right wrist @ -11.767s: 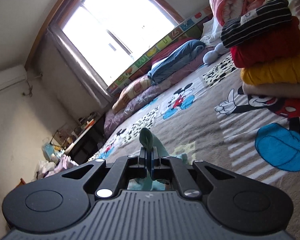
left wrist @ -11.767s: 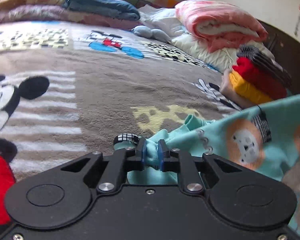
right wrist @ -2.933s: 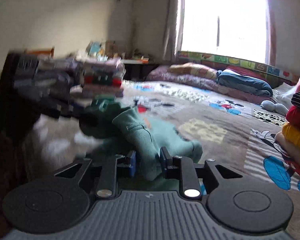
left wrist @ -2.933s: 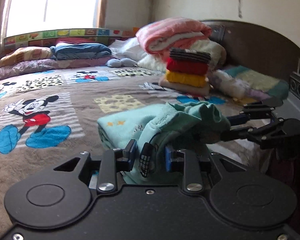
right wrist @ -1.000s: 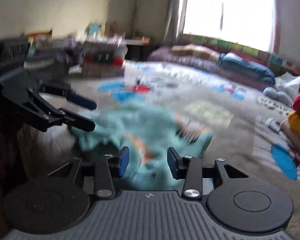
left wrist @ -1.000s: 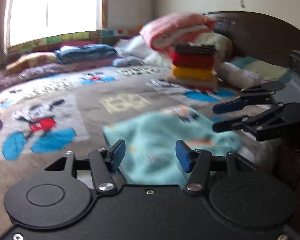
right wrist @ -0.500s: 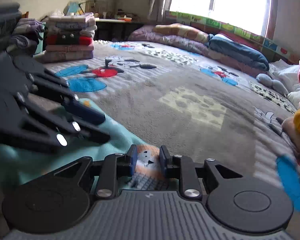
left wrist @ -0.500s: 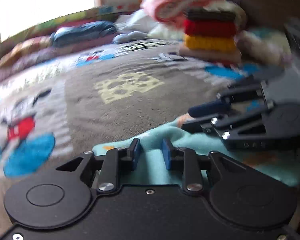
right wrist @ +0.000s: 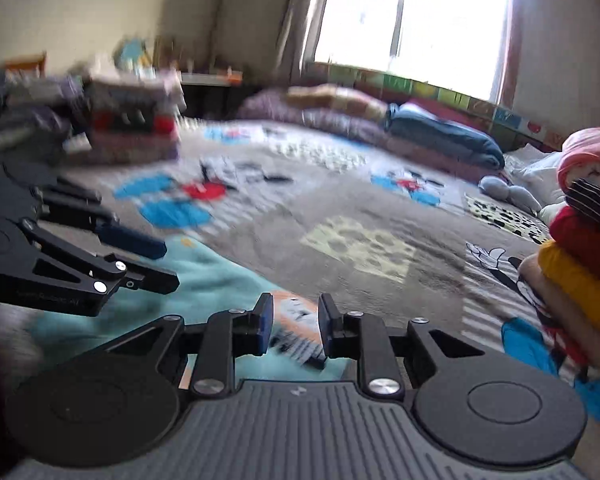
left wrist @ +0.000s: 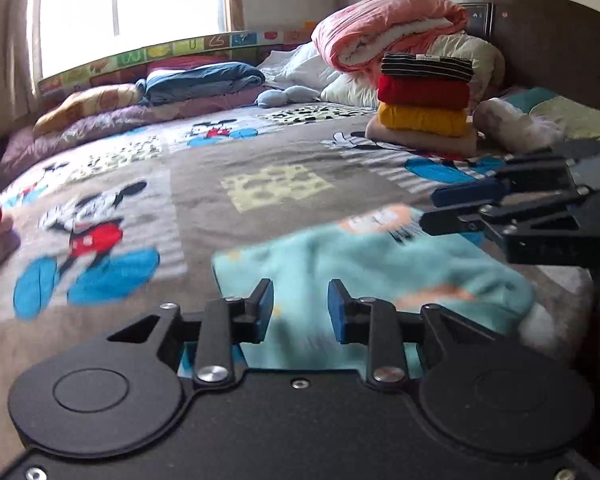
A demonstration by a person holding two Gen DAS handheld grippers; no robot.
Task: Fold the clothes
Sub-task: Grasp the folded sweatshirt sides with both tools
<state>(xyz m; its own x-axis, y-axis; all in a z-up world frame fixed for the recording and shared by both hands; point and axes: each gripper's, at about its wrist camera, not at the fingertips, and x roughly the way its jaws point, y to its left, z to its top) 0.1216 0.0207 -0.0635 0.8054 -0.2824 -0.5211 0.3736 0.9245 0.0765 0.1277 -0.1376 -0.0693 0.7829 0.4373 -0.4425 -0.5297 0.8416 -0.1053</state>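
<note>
Nearby, the folded teal garment [left wrist: 372, 264] lies flat on the bed [left wrist: 204, 184], apparently untouched, though blur hides details. Left tongs [left wrist: 300, 306] and right tongs [right wrist: 291, 320] hover above it, jaws apart, gripping nothing.

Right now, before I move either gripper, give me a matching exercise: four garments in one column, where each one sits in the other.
Column one:
1. teal garment
2. yellow garment
3. striped garment
4. red garment

Column two:
A. top of the folded stack
B. spread on the bedspread, apart from the stack
C. second from the top
D. third from the top

Pairs: 1-B, 2-D, 3-A, 4-C
</note>
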